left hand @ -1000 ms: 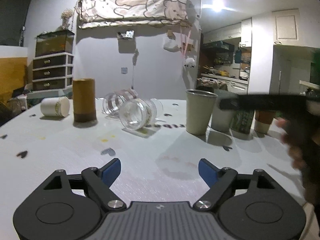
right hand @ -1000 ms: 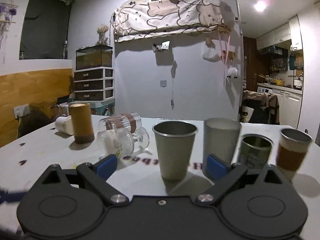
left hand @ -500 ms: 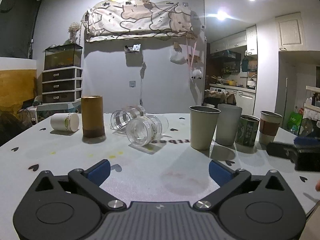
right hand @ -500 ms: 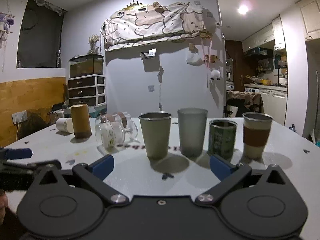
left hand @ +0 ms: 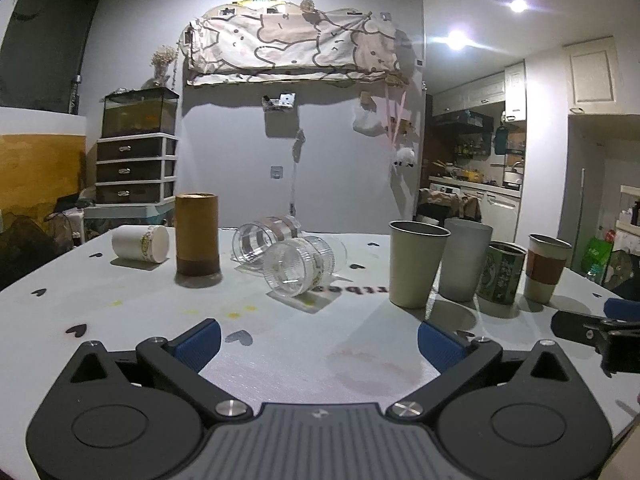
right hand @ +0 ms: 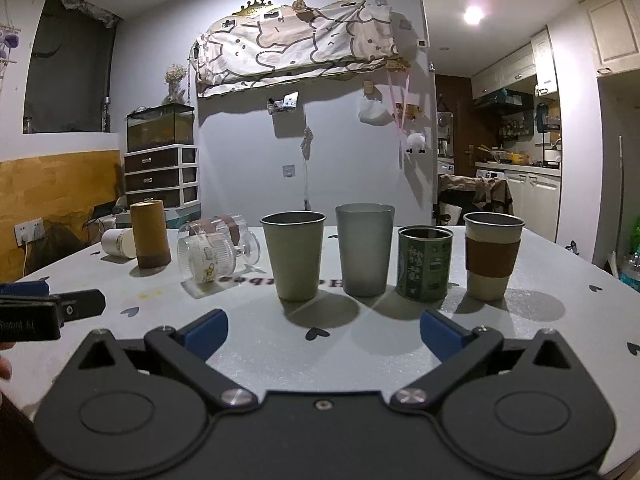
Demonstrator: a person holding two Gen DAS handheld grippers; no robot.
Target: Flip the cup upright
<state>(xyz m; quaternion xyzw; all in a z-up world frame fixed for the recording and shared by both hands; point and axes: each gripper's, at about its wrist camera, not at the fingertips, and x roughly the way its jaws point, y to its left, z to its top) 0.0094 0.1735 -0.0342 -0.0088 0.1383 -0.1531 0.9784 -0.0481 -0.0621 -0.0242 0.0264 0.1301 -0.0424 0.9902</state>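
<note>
Clear ribbed cup [left hand: 299, 266]: lies on its side on the counter [left hand: 280, 360], mouth turned toward the left wrist camera; left of the row of upright cups, right of the brown cylinder. Also seen side-on from the right wrist view [right hand: 208, 258].
Second clear cup [left hand: 266, 236]: also on its side, with a brownish band, just behind the ribbed one and touching or nearly touching it; which, I cannot tell.
White paper cup [left hand: 141, 244]: on its side at the far left of the counter, behind and left of the brown cylinder.
Brown cylinder [left hand: 197, 234]: stands upright, its base band darker.
Upright row: beige metal cup [right hand: 293, 255], grey frosted cup [right hand: 365, 249], green printed tin [right hand: 425, 263], cup with a brown sleeve [right hand: 493, 255], side by side from left to right, all mouths up.
Left hand-held gripper [left hand: 318, 338]: released, blue pads spread wide, low over the near part of the counter, well apart from every cup, pointing toward the ribbed cup.
Right hand-held gripper [right hand: 323, 334]: released as well, pads wide apart, holding nothing, facing the upright row from the near edge.
Counter: white, with small dark heart marks, a few yellow spots and mirrored lettering near the cups.
Background: fish tank [left hand: 140, 116] on a set of drawers [left hand: 136, 170], patterned cloth [left hand: 292, 46] hung high on the wall.
</note>
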